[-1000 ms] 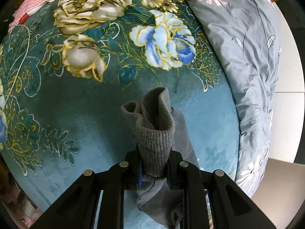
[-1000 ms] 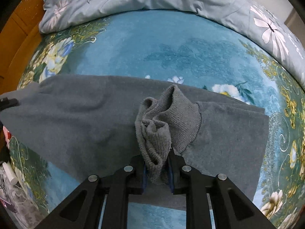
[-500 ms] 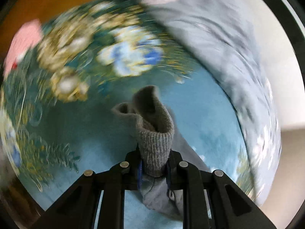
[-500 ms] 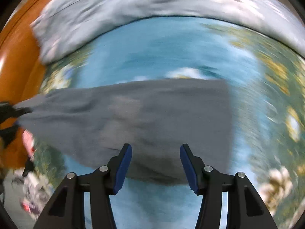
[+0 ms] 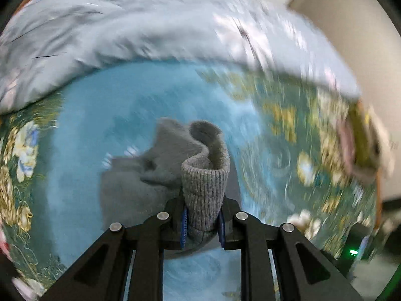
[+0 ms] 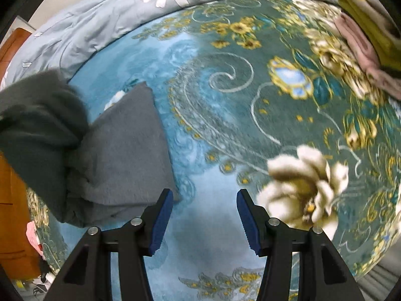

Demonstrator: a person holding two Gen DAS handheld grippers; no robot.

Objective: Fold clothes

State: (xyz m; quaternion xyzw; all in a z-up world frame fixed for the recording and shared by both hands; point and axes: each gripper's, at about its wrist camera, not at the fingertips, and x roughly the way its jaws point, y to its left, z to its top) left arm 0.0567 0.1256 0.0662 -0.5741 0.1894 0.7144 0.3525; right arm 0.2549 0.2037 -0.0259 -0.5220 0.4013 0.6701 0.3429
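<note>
A grey knit garment (image 5: 140,183) lies on a teal floral blanket (image 5: 105,115). My left gripper (image 5: 202,222) is shut on its ribbed cuff (image 5: 204,183), which stands up between the fingers. In the right wrist view the same garment (image 6: 122,155) lies folded at the left, with a lifted darker fold (image 6: 37,115) above it. My right gripper (image 6: 204,215) is open and empty over the bare blanket (image 6: 225,115), just right of the garment's edge.
A grey-blue flowered duvet (image 5: 125,25) is bunched along the far side of the bed and also shows in the right wrist view (image 6: 105,17). Folded pink and yellow clothes (image 6: 363,32) sit at the far right. Orange wooden furniture (image 6: 12,200) stands at the left.
My right gripper let go of the cuff, opened and swung right, off the garment. My left gripper kept its hold and carried its cuff across over the rest of the garment.
</note>
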